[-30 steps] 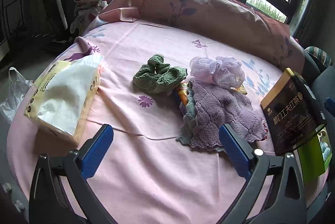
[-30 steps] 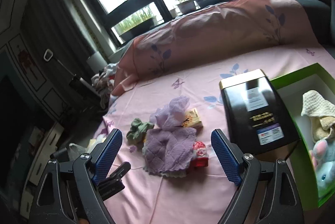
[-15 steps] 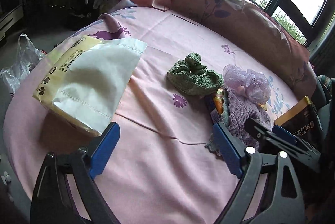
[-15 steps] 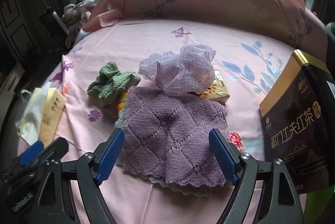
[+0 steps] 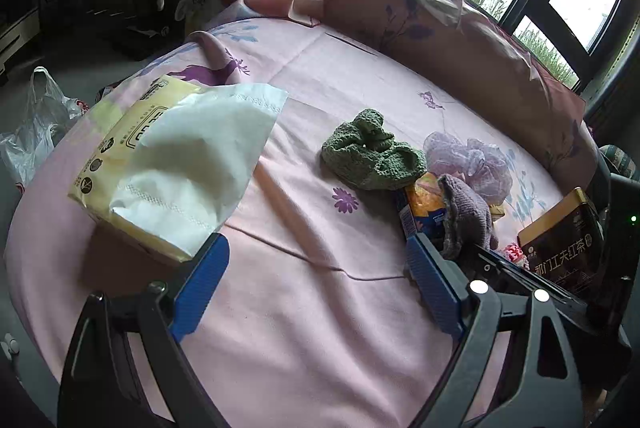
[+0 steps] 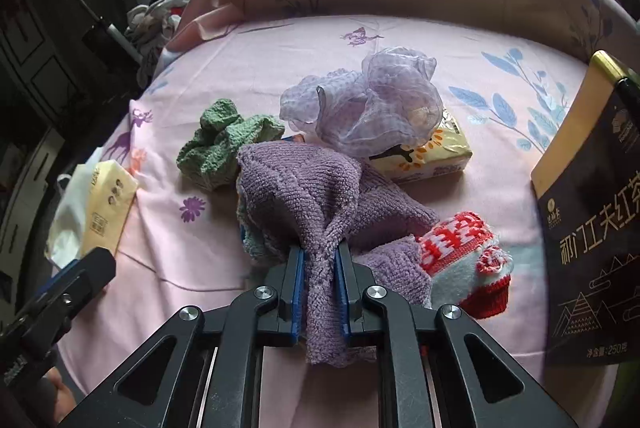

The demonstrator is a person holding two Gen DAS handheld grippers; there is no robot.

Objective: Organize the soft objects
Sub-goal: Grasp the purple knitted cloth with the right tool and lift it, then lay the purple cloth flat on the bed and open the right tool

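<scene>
Tissue pack (image 5: 160,163) w/ sheet out, dark tea box (image 6: 592,228), yellow pocket-tissue packet (image 6: 432,153) on pink bedsheet (image 5: 320,308).

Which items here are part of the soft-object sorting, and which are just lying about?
Job: purple knitted cloth in right gripper; green crocheted cloth; lilac mesh puff; red-and-white knitted item.
Bystanders: yellow tissue pack; black tea box; small yellow packet.

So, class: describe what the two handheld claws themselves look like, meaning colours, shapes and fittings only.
Both match. The left claw and right claw each have a black frame with triangular cut-outs, silver round bolt heads at the pivots, and two flat blue pads on black fingers. No cables, markings or sleeves are visible.
</scene>
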